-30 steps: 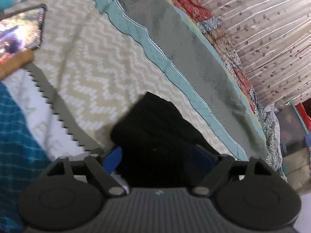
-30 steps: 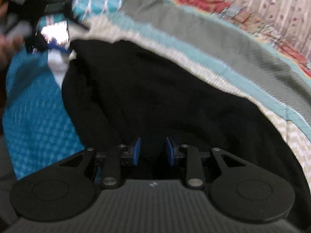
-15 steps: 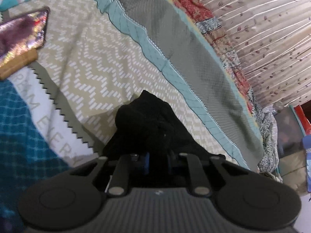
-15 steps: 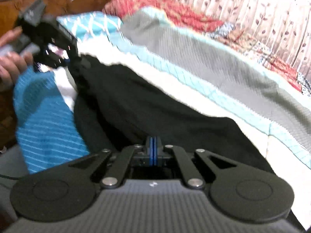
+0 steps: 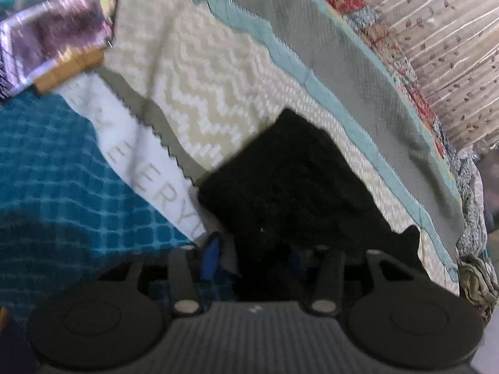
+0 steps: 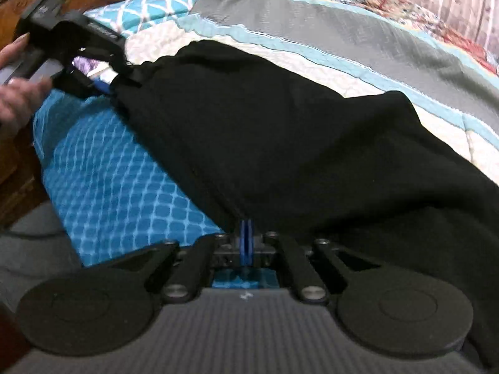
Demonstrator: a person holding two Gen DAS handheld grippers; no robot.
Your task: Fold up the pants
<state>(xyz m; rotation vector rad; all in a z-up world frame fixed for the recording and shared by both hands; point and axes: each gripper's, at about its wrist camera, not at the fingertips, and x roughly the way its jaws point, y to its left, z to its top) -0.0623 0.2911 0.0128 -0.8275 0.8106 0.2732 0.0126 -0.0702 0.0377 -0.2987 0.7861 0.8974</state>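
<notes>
Patchwork quilted bedspread (image 6: 358, 37) in grey, teal and cream chevron covers the bed. Black fabric pants (image 6: 280, 131) lie spread across it, partly over a blue diamond-pattern cloth (image 6: 118, 187). Right gripper (image 6: 246, 233): blue pads pressed together, pinching the pants' near edge. Left gripper (image 5: 252, 257): fingers apart, pants cloth between them.

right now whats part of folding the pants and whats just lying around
In the job:
black pants
left gripper
right gripper

Lying about:
blue patterned cloth
zigzag quilt
phone
curtain
</notes>
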